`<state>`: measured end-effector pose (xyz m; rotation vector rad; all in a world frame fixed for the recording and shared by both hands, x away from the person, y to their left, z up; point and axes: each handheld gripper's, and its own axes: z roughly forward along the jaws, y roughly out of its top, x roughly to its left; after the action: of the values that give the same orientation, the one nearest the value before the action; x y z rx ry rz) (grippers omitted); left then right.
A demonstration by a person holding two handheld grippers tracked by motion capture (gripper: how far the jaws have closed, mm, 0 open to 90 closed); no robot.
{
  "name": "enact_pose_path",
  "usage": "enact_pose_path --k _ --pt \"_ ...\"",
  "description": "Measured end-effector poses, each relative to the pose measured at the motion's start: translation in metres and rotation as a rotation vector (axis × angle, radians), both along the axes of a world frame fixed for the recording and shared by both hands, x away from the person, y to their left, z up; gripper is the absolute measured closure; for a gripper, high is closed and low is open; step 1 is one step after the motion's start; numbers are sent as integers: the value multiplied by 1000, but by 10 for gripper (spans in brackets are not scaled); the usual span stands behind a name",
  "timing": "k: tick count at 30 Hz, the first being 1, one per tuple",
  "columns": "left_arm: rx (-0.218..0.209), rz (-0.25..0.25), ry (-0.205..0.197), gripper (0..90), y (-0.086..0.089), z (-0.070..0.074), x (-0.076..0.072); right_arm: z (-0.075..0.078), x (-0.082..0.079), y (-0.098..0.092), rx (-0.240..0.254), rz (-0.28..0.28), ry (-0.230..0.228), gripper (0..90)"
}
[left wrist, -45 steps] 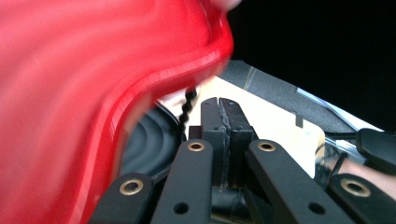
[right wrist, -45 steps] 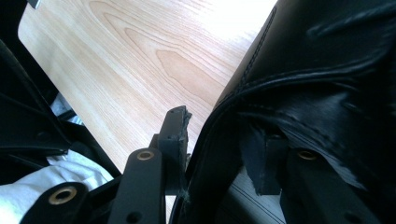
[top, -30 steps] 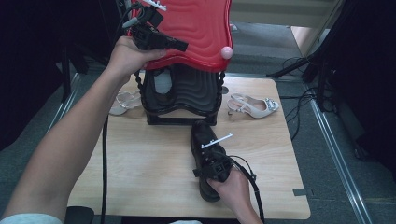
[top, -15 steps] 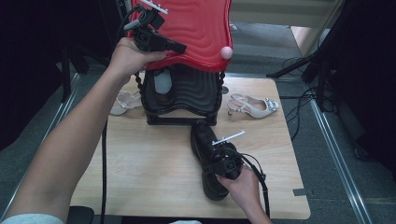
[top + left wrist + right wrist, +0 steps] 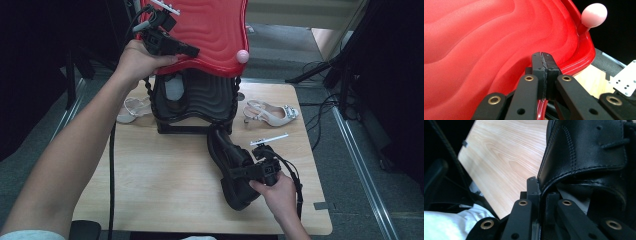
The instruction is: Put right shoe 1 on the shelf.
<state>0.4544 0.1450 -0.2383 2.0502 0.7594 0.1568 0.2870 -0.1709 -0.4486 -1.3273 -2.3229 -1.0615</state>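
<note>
The left gripper clamps the wavy red plastic lid. The right gripper, jaws just closing, pinches the black leather shoe by its collar; so thin a hold could slip.

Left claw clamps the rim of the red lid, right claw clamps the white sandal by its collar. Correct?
Not quite. The right claw is shut on the collar of the black shoe, not the white sandal, which lies untouched at the table's far right in the high view. The right gripper view shows black leather pinched between the jaws. The left claw does clamp the rim of the red lid.
</note>
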Motion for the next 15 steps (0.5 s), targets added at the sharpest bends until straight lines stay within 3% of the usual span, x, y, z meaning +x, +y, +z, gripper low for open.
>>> enact_pose_path --k 10,15 --pt "2 2 26 900 -1 1 1 17 0 2 62 30 30 872" --pt "7 7 22 900 -2 2 1 32 -8 7 73 66 8 873"
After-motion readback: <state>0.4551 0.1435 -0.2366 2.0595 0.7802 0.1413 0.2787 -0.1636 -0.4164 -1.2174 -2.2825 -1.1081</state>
